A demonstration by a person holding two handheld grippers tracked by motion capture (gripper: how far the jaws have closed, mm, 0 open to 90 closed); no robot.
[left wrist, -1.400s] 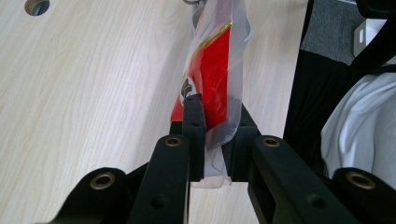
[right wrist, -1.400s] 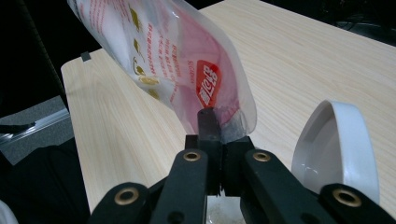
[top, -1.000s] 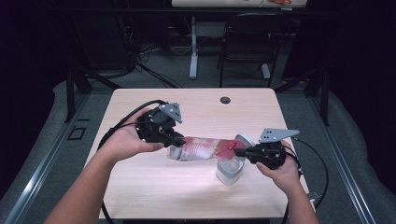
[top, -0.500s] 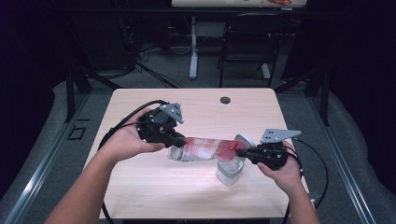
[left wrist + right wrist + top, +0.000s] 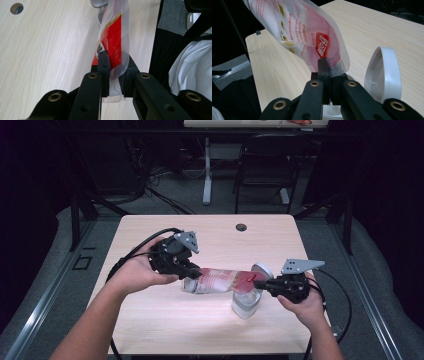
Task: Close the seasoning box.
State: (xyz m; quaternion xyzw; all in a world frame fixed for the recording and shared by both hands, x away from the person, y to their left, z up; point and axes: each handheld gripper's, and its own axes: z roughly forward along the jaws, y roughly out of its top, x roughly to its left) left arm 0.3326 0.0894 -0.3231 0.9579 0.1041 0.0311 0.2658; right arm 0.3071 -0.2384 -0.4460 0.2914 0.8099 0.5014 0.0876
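Observation:
A clear plastic pouch point(image 5: 220, 280) with red print hangs stretched above the wooden table point(image 5: 210, 240), held at both ends. My left gripper point(image 5: 196, 271) is shut on its left edge; the left gripper view has the pouch point(image 5: 113, 47) pinched between the jaws of that gripper point(image 5: 115, 72). My right gripper point(image 5: 261, 282) is shut on the pouch's right edge, and the right gripper view has the film point(image 5: 304, 32) clamped in that gripper point(image 5: 329, 75). A white container point(image 5: 245, 304) stands under the pouch's right end, its round hinged lid point(image 5: 383, 72) standing open.
A small round cable hole point(image 5: 241, 227) sits near the table's far edge. Black cables point(image 5: 140, 247) trail from both grippers across the table. A chair point(image 5: 265, 165) and a table leg stand on the grey floor beyond.

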